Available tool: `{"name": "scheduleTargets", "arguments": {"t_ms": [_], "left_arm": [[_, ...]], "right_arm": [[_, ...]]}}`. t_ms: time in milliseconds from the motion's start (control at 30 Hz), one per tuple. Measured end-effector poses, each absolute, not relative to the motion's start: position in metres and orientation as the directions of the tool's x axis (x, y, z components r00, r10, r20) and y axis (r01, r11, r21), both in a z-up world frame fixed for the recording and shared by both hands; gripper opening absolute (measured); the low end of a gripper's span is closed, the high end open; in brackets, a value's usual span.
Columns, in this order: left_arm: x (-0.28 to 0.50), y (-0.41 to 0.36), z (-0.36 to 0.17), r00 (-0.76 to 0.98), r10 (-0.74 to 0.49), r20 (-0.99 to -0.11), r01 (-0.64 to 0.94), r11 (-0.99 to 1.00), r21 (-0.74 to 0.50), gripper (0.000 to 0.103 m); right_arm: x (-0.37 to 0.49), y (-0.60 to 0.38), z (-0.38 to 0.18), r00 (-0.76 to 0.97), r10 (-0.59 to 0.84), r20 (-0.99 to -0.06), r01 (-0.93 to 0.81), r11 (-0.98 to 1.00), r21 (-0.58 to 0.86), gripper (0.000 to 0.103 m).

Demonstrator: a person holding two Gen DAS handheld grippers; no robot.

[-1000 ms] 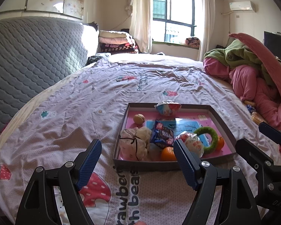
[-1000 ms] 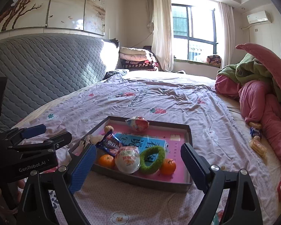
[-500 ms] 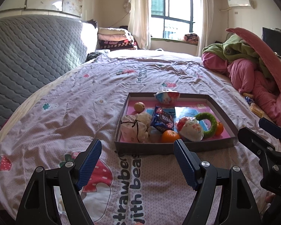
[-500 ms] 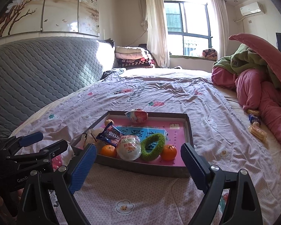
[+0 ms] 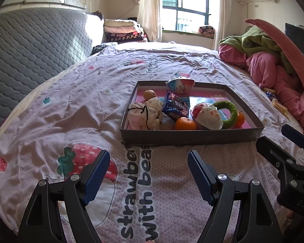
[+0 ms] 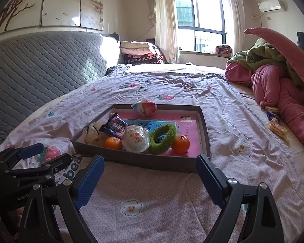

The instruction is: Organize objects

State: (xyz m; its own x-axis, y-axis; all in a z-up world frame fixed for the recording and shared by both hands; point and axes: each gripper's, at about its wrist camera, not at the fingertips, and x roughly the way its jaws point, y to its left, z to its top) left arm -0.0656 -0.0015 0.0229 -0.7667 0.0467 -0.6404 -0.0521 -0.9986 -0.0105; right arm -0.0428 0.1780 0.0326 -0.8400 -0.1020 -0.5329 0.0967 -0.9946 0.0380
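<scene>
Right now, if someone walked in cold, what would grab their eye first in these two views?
The shallow grey cardboard tray with a pink floor on the strawberry-print lilac bedsheet, crowded with snacks. Along its near edge lie two oranges, a white round foil-wrapped snack and a fuzzy green ring. Both grippers hover short of the tray, jaws open and empty; a heap of pink and green quilts sits far right.
</scene>
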Motion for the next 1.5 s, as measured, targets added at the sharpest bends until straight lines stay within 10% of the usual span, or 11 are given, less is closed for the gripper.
{"name": "scheduleTargets", "arguments": {"t_ms": [1500], "left_arm": [[-0.057,0.002,-0.015,-0.732,0.043,-0.68,-0.068,-0.998,0.01,0.08]], "right_arm": [[-0.032,0.17,-0.01,-0.779,-0.143,-0.61,0.12,-0.99,0.078,0.091]]}}
